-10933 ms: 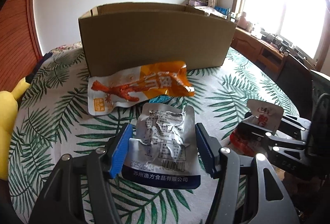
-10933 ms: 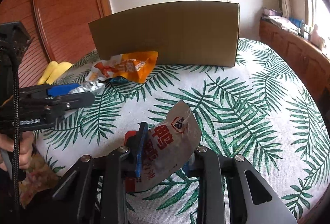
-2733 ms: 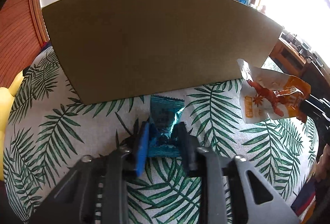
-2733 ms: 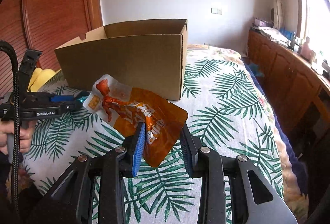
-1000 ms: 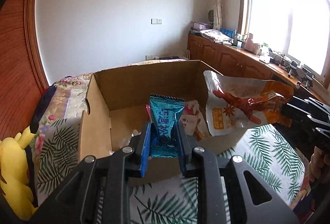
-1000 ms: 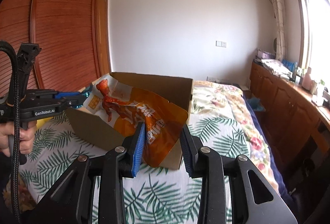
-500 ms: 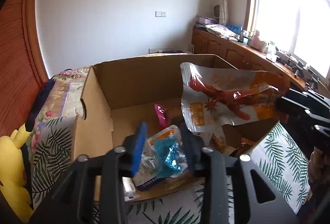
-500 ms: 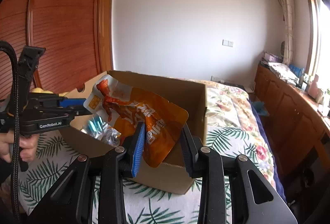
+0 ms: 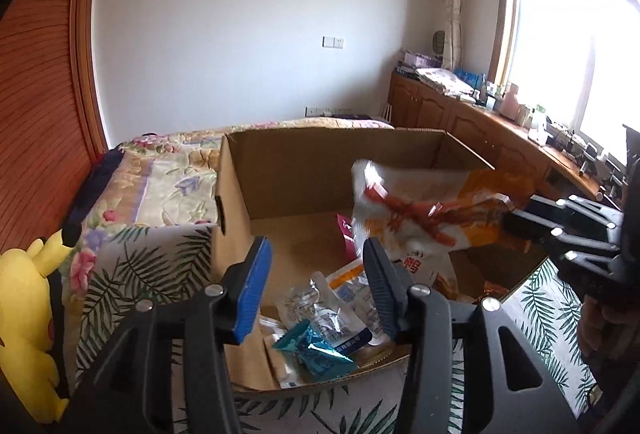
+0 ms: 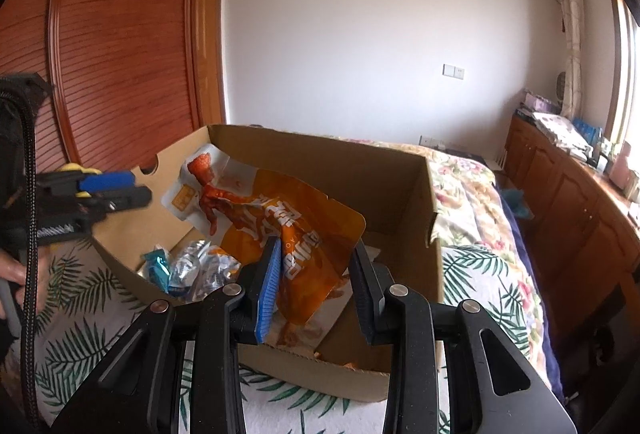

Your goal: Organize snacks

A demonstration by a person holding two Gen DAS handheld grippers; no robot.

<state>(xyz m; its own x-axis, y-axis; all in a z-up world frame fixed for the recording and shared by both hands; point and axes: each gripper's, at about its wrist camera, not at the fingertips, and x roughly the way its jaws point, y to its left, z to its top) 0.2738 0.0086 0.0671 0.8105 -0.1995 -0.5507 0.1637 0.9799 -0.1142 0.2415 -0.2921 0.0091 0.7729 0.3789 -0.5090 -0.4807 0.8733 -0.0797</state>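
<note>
An open cardboard box (image 9: pixel 228 190) (image 10: pixel 424 194) stands on the leaf-print bed cover. My left gripper (image 9: pixel 314 286) is open and empty above the box's near edge. The teal snack packet (image 9: pixel 314 350) (image 10: pixel 154 264) lies inside the box among silver and white packets (image 9: pixel 340 314). My right gripper (image 10: pixel 314 280) has its jaws spread around the orange and white snack bag (image 10: pixel 280 218) (image 9: pixel 424 214), which hangs over the box; whether the pads still touch it is unclear.
A yellow plush toy (image 9: pixel 28 314) lies at the left of the bed. A floral quilt (image 9: pixel 160 186) lies behind the box. Wooden cabinets (image 10: pixel 568 202) run along the right wall under the window. A wooden wardrobe (image 10: pixel 120 46) stands at the left.
My left gripper has opened wider, and the teal packet it let go lies in the box. My right gripper's jaws have spread apart around the orange bag, which sits lower over the box.
</note>
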